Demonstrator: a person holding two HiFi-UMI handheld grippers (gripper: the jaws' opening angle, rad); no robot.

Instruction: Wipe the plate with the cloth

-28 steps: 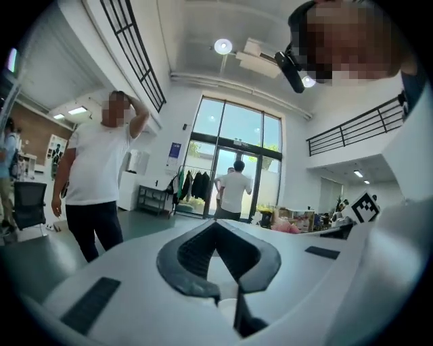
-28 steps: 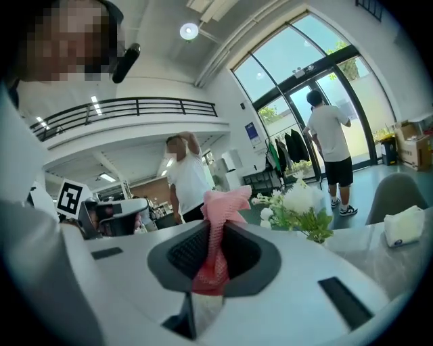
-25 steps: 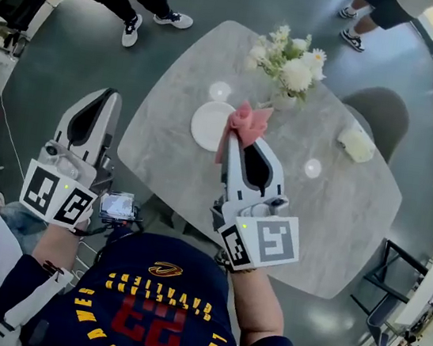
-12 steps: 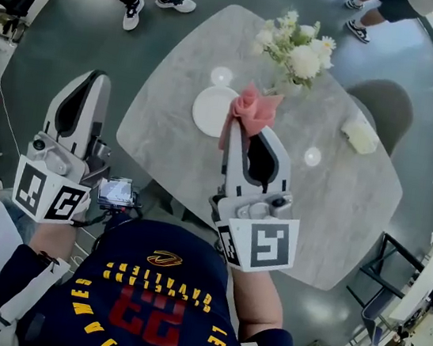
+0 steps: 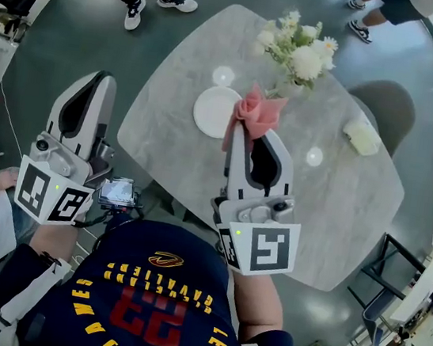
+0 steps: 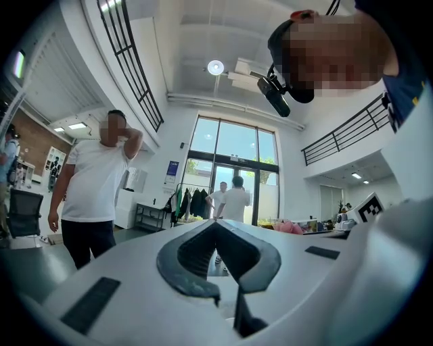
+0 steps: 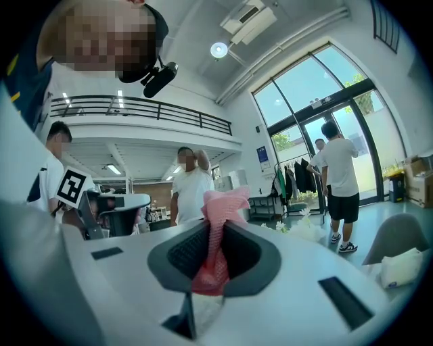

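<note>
Clamping the pink cloth [image 5: 256,110], the right gripper [image 5: 248,133] hovers near the plate [image 5: 213,110], wiping seemingly not begun; left gripper [image 5: 94,77] closed, empty.

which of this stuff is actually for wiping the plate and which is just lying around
For the job: white plate on the table; pink cloth, clamped in the right gripper.

Just lying about: flowers in a vase; white bundle; grey chair; left gripper, shut and empty, beside the table.
</note>
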